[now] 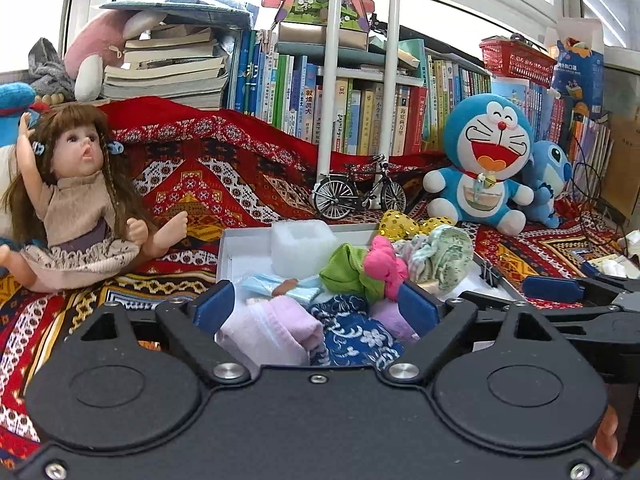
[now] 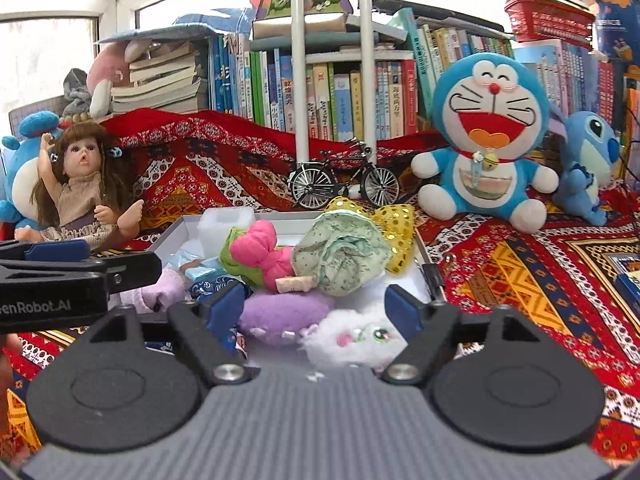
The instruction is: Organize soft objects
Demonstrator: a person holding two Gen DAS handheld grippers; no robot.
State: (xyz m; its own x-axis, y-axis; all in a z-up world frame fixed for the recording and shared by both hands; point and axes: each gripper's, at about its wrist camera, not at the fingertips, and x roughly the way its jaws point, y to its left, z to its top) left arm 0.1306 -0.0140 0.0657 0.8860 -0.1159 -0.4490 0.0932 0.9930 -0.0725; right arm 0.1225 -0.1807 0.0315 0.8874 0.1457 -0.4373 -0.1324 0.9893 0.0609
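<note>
A white shallow box on the patterned cloth holds a heap of soft things. In the left wrist view I see a pink towel, a blue floral cloth, a green and pink cloth piece and a pale green floral bundle. My left gripper is open over the towel and blue cloth, holding nothing. In the right wrist view my right gripper is open above a purple plush and a white fluffy toy. A gold sequin bow lies at the box's far edge.
A doll sits at left. A Doraemon plush and a blue Stitch plush sit at right. A small model bicycle stands behind the box by white poles. Books line the back. A black binder clip lies beside the box.
</note>
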